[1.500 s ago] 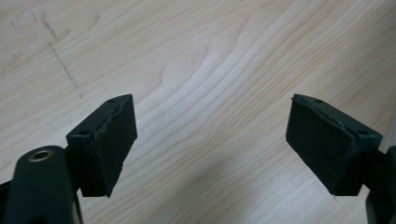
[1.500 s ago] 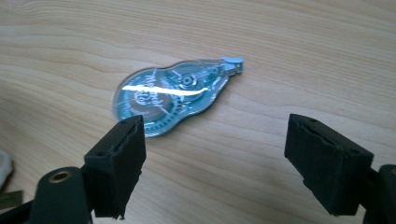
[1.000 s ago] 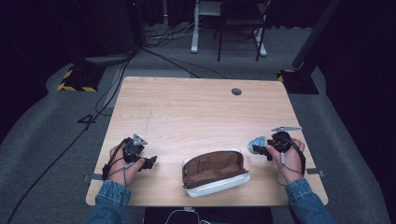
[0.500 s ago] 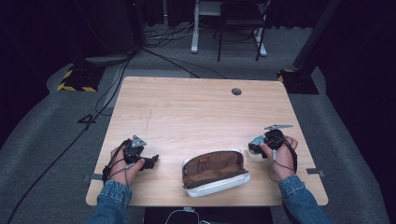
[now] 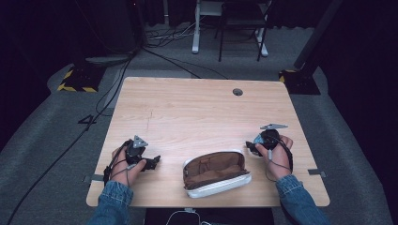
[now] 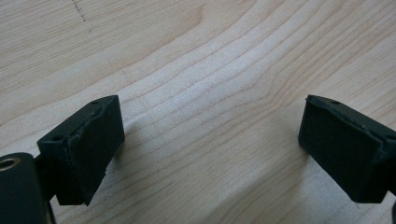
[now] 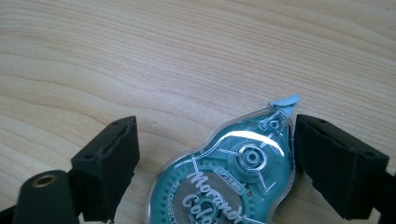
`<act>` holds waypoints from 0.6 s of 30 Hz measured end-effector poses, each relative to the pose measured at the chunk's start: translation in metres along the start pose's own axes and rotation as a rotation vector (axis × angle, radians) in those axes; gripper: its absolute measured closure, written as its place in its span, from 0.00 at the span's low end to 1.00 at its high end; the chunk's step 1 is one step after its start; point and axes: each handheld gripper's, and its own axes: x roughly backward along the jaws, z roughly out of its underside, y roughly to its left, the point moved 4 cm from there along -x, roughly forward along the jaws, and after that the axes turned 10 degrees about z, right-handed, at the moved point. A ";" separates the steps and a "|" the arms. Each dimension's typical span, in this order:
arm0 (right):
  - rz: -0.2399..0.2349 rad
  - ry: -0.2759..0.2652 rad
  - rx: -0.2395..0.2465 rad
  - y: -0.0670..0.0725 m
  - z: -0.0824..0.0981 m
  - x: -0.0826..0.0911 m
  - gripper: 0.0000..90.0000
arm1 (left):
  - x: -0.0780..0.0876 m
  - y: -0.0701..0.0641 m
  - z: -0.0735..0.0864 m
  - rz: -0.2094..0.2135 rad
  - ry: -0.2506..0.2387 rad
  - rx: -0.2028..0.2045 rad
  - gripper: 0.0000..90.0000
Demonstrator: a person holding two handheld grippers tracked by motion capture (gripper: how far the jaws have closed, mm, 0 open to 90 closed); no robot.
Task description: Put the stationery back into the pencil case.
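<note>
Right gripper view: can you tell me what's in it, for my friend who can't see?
A teal see-through correction tape dispenser lies on the wooden table between the right gripper's two black jaws. The jaws have just been opening; the left-hand one stands clear of it.

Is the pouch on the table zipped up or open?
Open: the pouch gapes, showing its brown lining; nothing is visibly inside, though the picture is small.

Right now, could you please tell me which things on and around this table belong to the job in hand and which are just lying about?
In the job:
- teal see-through correction tape dispenser, between the open right gripper jaws
- open brown-lined white pencil case
- open, empty left gripper

Lying about:
- dark chair beyond the light wooden table
- black floor cables
</note>
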 end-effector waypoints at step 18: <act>-0.013 0.041 0.059 -0.003 -0.002 0.006 0.37 | -0.001 -0.003 -0.001 0.010 -0.002 -0.002 0.08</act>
